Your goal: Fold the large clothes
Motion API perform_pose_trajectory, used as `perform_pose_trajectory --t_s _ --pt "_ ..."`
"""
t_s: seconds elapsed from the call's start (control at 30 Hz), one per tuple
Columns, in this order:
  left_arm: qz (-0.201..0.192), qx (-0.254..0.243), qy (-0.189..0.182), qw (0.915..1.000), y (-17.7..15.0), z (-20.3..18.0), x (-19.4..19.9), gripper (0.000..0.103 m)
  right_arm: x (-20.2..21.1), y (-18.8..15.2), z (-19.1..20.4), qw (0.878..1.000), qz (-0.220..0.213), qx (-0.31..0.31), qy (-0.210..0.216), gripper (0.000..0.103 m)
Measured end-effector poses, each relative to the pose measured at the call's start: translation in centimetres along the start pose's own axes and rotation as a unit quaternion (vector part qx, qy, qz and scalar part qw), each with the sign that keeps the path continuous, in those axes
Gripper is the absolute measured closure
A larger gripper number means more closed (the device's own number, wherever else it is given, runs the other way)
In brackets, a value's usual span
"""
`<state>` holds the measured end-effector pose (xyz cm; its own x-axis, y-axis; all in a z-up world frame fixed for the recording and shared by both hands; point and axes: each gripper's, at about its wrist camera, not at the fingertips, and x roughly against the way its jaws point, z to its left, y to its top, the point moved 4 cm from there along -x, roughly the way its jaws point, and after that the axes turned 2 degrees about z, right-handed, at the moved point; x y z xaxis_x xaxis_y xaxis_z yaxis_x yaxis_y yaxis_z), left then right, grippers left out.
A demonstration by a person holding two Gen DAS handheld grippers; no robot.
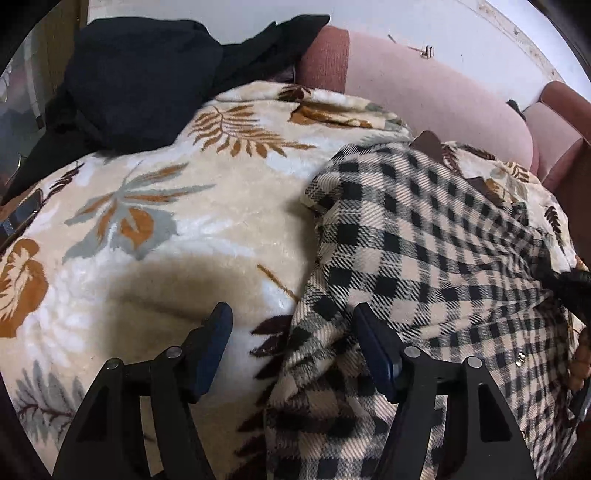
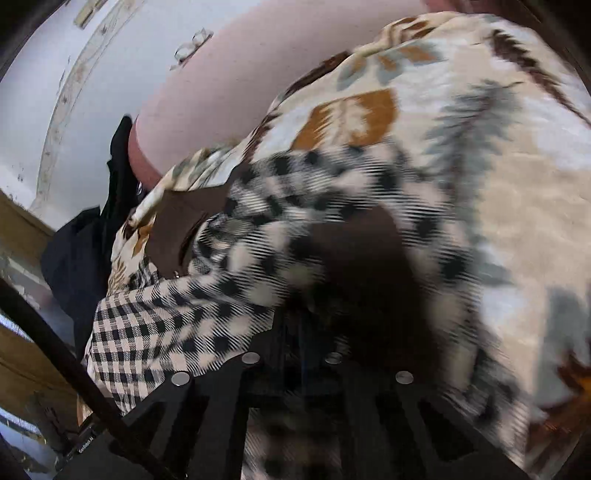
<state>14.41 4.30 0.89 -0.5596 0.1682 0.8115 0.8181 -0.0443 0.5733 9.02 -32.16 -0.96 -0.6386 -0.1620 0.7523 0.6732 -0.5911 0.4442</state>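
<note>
In the left wrist view, the left gripper point(image 1: 293, 332) hangs with its jaws spread apart and nothing pinched; its left finger is over the leaf-print blanket point(image 1: 155, 221) and its right finger over the near left edge of the checked garment point(image 1: 424, 266). That garment, black and cream plaid with brown trim at its far end, lies on the right half of the blanket, stretching from the near edge away to the far right. A black garment point(image 1: 140, 81) is heaped at the far left, resting on the blanket's far edge. Behind both runs a pink sofa back point(image 1: 424, 85), with a pale wall point(image 1: 461, 26) beyond it.

In the right wrist view, blurred by motion, the right gripper point(image 2: 295, 325) has its jaws pressed together, and the checked garment point(image 2: 177, 325) bunches over and around its tip, so it appears to pinch that cloth, though the fingertips themselves are hidden in shadow. The blanket point(image 2: 498, 203) fills the right side, the sofa back point(image 2: 240, 85) lies far left, and dark fabric point(image 2: 81, 258) hangs at the left.
</note>
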Motion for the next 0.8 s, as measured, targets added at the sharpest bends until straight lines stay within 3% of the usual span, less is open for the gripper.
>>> perform_pose_trajectory --t_s 0.13,0.23,0.37,0.43,0.47,0.53,0.6,0.67,0.73,0.8 --pt "-0.002 -0.03 -0.027 0.9992 -0.9 -2.0 1.4 0.036 2.9 -2.7 0.9 0.998 0.021 0.059 -0.013 0.092" --pt "0.009 -0.076 -0.009 0.997 -2.7 -3.9 1.5 0.036 4.1 -6.6 -1.0 0.995 0.073 0.06 -0.043 0.067" --pt "0.031 -0.099 0.011 0.9946 -5.4 -4.9 1.7 0.036 8.0 -11.6 -3.1 0.994 0.081 0.066 -0.024 0.065" --pt "0.043 -0.087 -0.002 0.9953 -6.5 -4.8 2.6 0.038 10.0 -13.4 -4.1 0.995 0.073 0.066 -0.015 0.065" --pt "0.051 -0.073 -0.019 0.9959 -7.1 -4.7 3.2 0.041 11.1 -14.2 -4.1 0.995 0.071 0.062 -0.007 0.065" --pt "0.058 -0.047 -0.04 0.9964 -8.1 -4.3 4.8 0.068 13.7 -15.3 -4.8 0.997 0.053 0.055 0.009 0.063" --pt "0.06 -0.024 -0.065 0.9958 -9.2 -3.9 6.9 0.07 16.3 -15.7 -5.7 0.999 0.009 0.048 0.009 0.06" --pt "0.034 -0.011 -0.067 0.9971 -10.3 -3.2 9.6 0.064 18.2 -15.8 -7.1 0.999 -0.031 0.026 -0.022 0.046" --pt "0.005 -0.004 -0.046 0.9989 -11.6 -2.0 11.8 0.035 19.4 -16.2 -9.6 0.999 -0.036 0.006 -0.035 0.046" --pt "-0.004 0.022 -0.036 0.9991 -12.9 -0.4 12.6 0.028 19.3 -17.0 -11.6 0.999 -0.016 -0.016 -0.037 0.046"
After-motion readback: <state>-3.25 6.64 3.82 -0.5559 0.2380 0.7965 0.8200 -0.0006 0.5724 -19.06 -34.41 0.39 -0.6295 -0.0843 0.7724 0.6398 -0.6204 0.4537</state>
